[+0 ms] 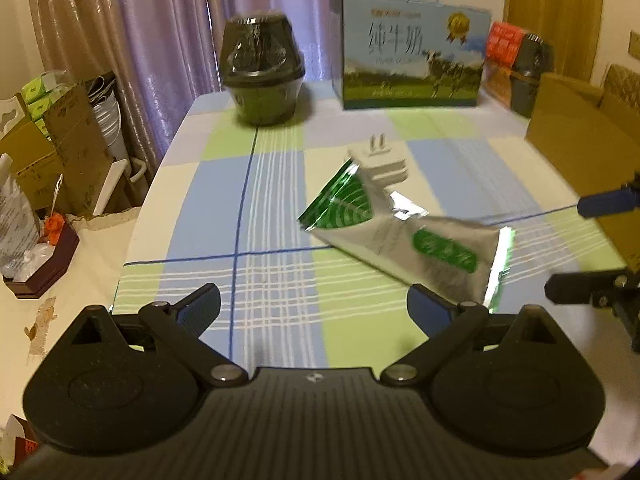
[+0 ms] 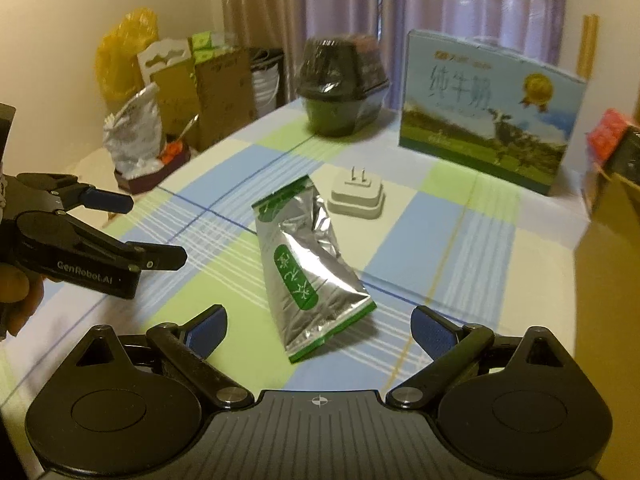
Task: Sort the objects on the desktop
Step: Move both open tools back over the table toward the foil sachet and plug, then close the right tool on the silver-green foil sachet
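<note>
Right wrist view: both claws (image 2: 318, 330) (image 1: 314, 308) spread wide, empty, foil packet (image 2: 308, 268) between.

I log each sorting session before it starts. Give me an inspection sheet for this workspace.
Surface: checked blue-green tablecloth.
Job's things: silver-green foil packet lying flat; white plug adapter prongs up, just behind it.
Clutter: dark lidded jar, blue milk carton box, brown cardboard box.
Grippers: left tool open, empty; right tool open, empty.
Cables: nothing seen.
Surroundings: purple curtains, side boxes.
</note>
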